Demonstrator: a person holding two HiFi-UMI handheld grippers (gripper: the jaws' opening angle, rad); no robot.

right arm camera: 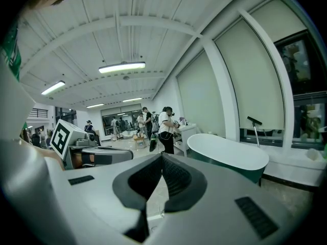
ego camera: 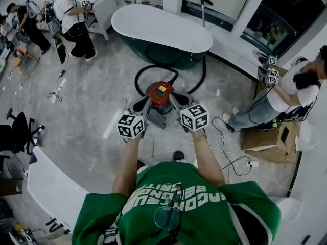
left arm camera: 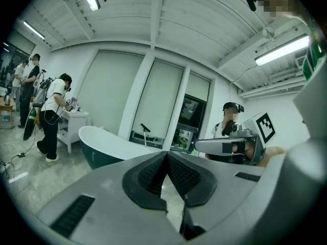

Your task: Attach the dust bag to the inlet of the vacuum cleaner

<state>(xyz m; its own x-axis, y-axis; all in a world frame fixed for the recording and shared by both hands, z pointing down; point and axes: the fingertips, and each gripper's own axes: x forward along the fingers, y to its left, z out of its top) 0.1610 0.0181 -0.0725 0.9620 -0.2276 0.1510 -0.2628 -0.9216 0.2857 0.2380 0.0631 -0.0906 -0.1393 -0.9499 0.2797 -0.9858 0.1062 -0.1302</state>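
Together, I held left claw (ego camera: 142, 105) and right claw (ego camera: 175, 99), both pinched closed and empty, near the red vacuum cleaner (ego camera: 160, 92).

There is one red vacuum cleaner (ego camera: 160, 92), one white bathtub (ego camera: 161, 30) and one black chair (ego camera: 18, 129). Two grippers show: the left gripper (ego camera: 144, 104) and the right gripper (ego camera: 174, 100). Three bystanders appear: a bystander in white (ego camera: 70, 11), a bystander at far left (ego camera: 23, 24) and a bystander at right (ego camera: 286, 93).

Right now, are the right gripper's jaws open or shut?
Shut: the right gripper has its pads meeting at the tips, nothing between them.
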